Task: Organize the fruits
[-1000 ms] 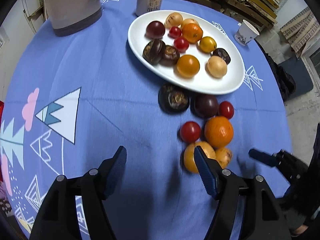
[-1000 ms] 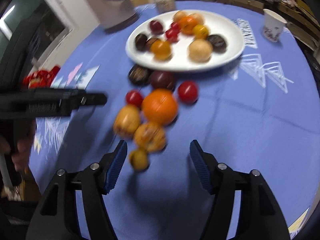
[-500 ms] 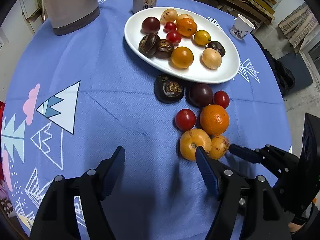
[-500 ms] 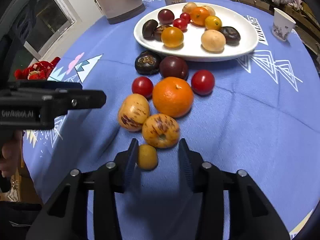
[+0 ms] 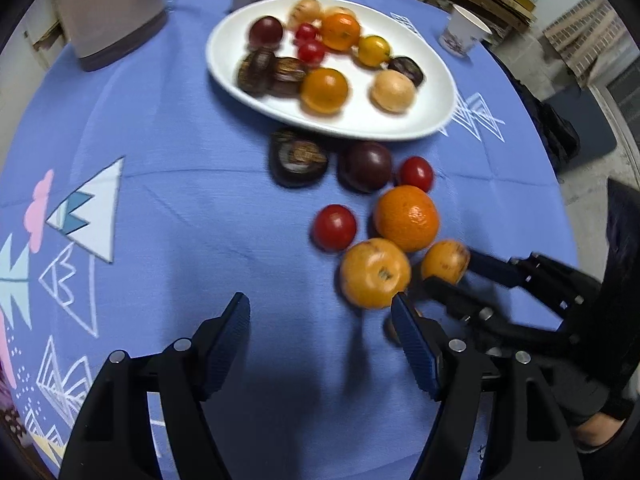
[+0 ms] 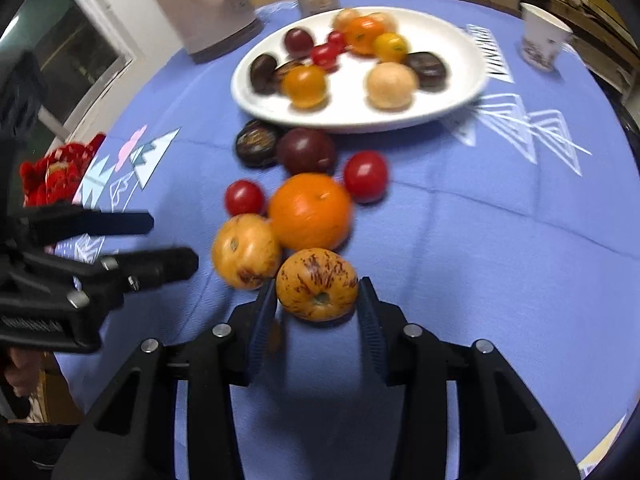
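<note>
Fruits lie in a loose group on the blue tablecloth (image 5: pixel 160 152), just in front of the white plate (image 5: pixel 436 92), which already carries about ten pieces.

In the left wrist view, your left gripper (image 5: pixel 320 336) stands spread wide over bare cloth and holds nothing. The nearest piece to it is a yellow-orange fruit (image 5: pixel 375 273), which touches the mandarin (image 5: pixel 406 217). Half a second ago your right gripper (image 5: pixel 460 276) was apart from the speckled fruit (image 5: pixel 445 261); now its fingers lie on both sides of it.

In the right wrist view, the speckled fruit (image 6: pixel 316 283) sits between the fingertips of your right gripper (image 6: pixel 317 308). The jaws have closed to nearly its width, but I cannot tell if the pads already press it. Half a second ago the fruit was in front of the tips, and a small yellow fruit (image 6: pixel 275 336) was between them; now this one is almost hidden behind the left finger.

The speckled fruit looks light, round and smooth, so I judge it can slip or roll. Take it across the widest middle and squeeze gently, because the skin probably bruises.
</note>
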Available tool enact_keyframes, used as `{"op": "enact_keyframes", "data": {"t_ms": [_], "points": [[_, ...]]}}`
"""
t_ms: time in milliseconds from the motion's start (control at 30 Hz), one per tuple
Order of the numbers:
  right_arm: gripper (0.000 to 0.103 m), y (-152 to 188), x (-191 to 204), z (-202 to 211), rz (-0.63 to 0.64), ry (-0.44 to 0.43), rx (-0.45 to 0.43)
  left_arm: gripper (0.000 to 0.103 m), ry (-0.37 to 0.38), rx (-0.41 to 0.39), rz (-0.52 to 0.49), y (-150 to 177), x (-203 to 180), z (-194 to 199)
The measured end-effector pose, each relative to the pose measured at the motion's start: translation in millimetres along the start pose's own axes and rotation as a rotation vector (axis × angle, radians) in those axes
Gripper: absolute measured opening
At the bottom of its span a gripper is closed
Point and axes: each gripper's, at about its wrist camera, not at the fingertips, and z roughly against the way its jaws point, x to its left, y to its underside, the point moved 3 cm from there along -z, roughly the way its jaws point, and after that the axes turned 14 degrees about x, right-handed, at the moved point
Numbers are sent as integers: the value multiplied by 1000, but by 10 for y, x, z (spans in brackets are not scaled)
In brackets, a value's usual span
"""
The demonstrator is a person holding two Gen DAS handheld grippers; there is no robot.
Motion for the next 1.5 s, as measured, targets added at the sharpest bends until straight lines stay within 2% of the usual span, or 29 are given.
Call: {"op": "enact_keyframes", "data": {"t_ms": [233,367,400,433,467,533,700,900,1000,1067,1167,1333,1500], "points": [[41,93,-274,142,-69,-5,-12,74,28,49,-60,-58,-268,-224],[41,124,-317,123,-84,-12,-9,70,45,93,-31,-80,-278,-426],[41,126,-314,119,-83,-13,-9,67,48,68,-23,-91,-273,-402],[41,122,-301,110,-82,-13,-9,51,54,62,-25,-105,-269,-390],[41,112,-294,104,-79,-14,-8,43,60,66,-26,-119,-257,-383],[41,97,-277,99,-74,-14,-7,43,82,69,-9,-138,-209,-361],[41,39,-192,131,-47,-16,-11,43,60,38,-7,-104,-123,-237],[41,-75,-88,307,-24,-30,-52,42,46,-37,-9,-44,-45,74],[41,-140,-85,403,-23,-36,-73,40,40,-71,-11,-79,-14,210],[41,-180,-85,456,-25,-38,-86,31,45,-89,-11,-93,-2,281],[41,-216,-85,474,-21,-40,-88,32,54,-113,-23,-106,3,384],[41,-229,-77,425,-22,-45,-76,31,64,-45,16,-114,93,173],[41,-214,-114,364,-28,-41,-57,43,103,-39,-13,-13,33,121]]}}
